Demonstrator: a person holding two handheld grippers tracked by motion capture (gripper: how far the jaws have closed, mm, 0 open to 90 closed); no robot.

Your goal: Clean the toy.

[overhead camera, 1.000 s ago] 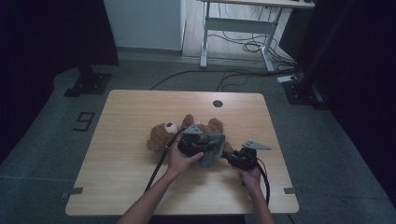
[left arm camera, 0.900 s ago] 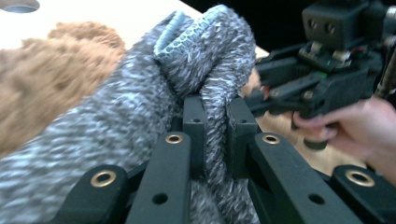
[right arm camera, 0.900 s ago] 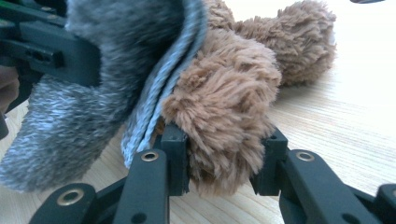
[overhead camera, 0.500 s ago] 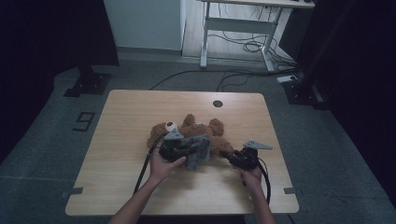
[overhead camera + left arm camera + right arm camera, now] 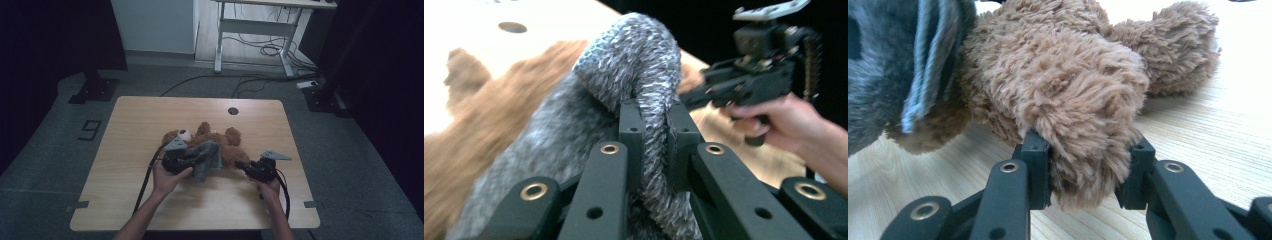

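At the near edge of the high view, two bare forearms come in from six o'clock over the pale wooden table (image 5: 130, 125). The right hand (image 5: 270, 189) holds the right gripper (image 5: 242, 165) low at about four o'clock of the table's middle, its black cable looping back toward the person. In the right gripper view its black jaws pinch one plump limb of the brown plush teddy bear (image 5: 1068, 90), the pads pressed into the fur on either side (the paw bulges out between them), and that limb lies just above the wood.

To the left, the left hand (image 5: 167, 177) carries the left gripper (image 5: 197, 161) at roughly six o'clock of the bear. In the left gripper view its jaws are pressed nearly together on a fold of grey knitted fuzzy cloth (image 5: 624, 95), which arches up over the pads and drapes down toward the bear's blurred brown body. In the high view the cloth (image 5: 205, 157) lies across the bear's belly.

The bear (image 5: 227, 142) lies near the table's centre, head at nine o'clock, legs toward three.

Farther off, a round dark grommet hole (image 5: 233, 110) sits at twelve o'clock by the far edge. Beyond the table stand a white desk frame (image 5: 250, 27) and loose black floor cables (image 5: 260, 50).
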